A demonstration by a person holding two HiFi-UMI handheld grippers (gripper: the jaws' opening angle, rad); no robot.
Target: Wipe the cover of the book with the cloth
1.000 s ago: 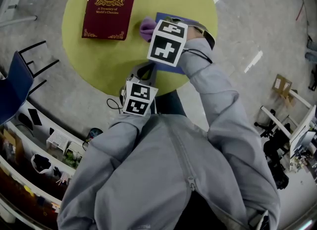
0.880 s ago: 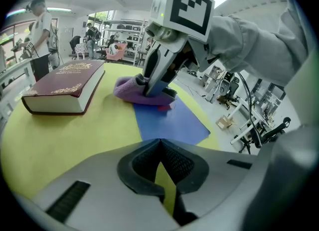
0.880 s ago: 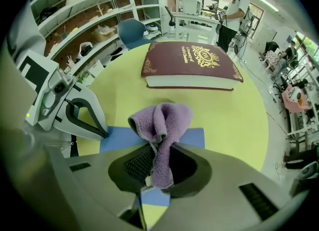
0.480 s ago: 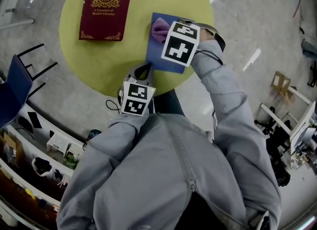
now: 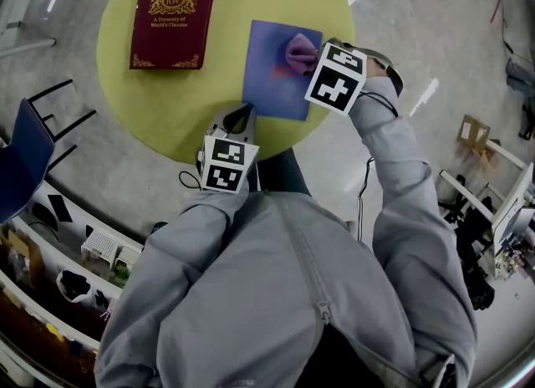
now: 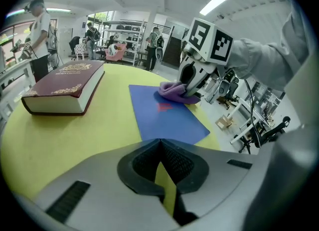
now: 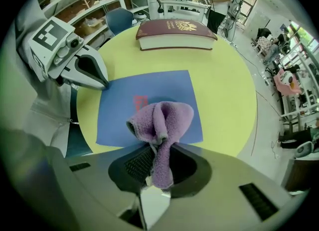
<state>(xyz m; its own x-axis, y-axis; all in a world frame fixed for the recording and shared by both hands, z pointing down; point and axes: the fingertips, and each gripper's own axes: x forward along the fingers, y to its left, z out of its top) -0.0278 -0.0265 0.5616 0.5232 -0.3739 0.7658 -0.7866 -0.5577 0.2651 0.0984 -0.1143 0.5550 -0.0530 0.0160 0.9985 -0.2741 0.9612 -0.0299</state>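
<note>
The right tool [image 7: 158, 169] is clamped on the purple cloth [image 7: 162, 120], which is held bunched over the blue mat [image 5: 272, 85]. The left tool [image 6: 162, 168] is closed on nothing. The book [image 5: 171, 17] lies at the upper left of the worktop [image 5: 167, 102]. The cloth is judged soft and light, and is best gripped at its gathered middle.

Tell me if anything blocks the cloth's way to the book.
Nothing visible does. The cloth, held by the right gripper, is over the blue mat; only mat and bare table separate it from the book.
</note>
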